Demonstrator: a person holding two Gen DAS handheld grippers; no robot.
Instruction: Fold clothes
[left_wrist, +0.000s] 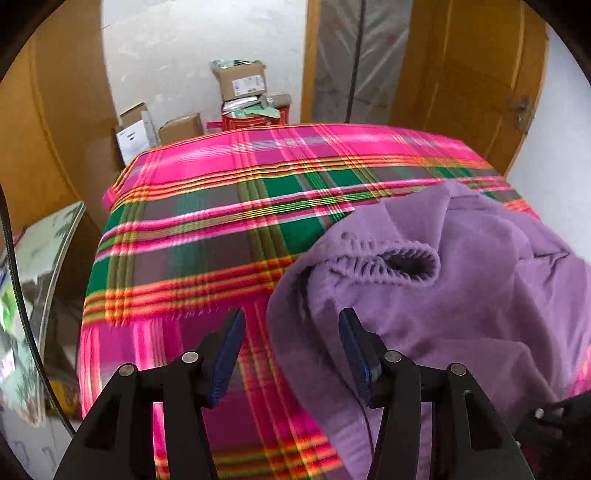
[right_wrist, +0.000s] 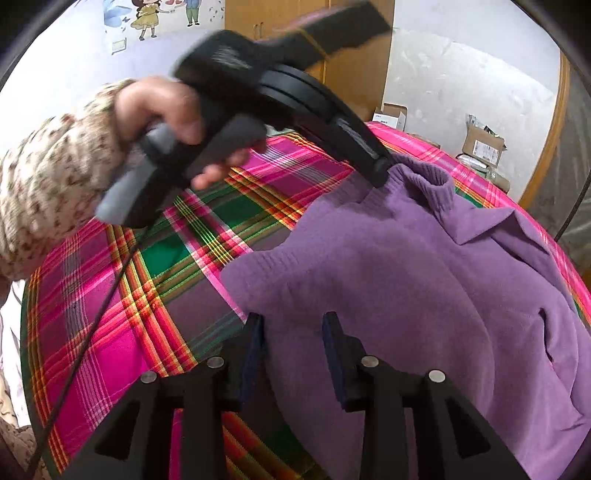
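A plaid cloth (left_wrist: 229, 221) in pink, green and orange covers the bench and fills most of both views. On it lies a purple sweater (right_wrist: 388, 280), crumpled rather than flat, taking up the right side of the cloth as the left wrist camera sees it. Its ribbed collar (right_wrist: 432, 181) stands up at the far end in the right wrist view, and a ribbed cuff opening (left_wrist: 406, 264) gapes toward the left wrist camera.

Behind the bench are wooden doors (left_wrist: 469, 74) and a white wall, with cardboard boxes (left_wrist: 240, 79) stacked on the floor against it.

A hand (right_wrist: 159, 107) in a speckled knit sleeve (right_wrist: 48, 177) grips the handle of the left tool (left_wrist: 291, 325). In the right wrist view its front end is down at the sweater beside the collar. Its jaws stand part open; the near edge of the sweater lies under the right-hand jaw and the plaid cloth under the other, and nothing is clamped between the blue pads (left_wrist: 231, 343).

The right tool (right_wrist: 293, 325) hangs over the sweater's near-left edge, jaws part open but narrower, with purple fabric seen between them and no grip on it.
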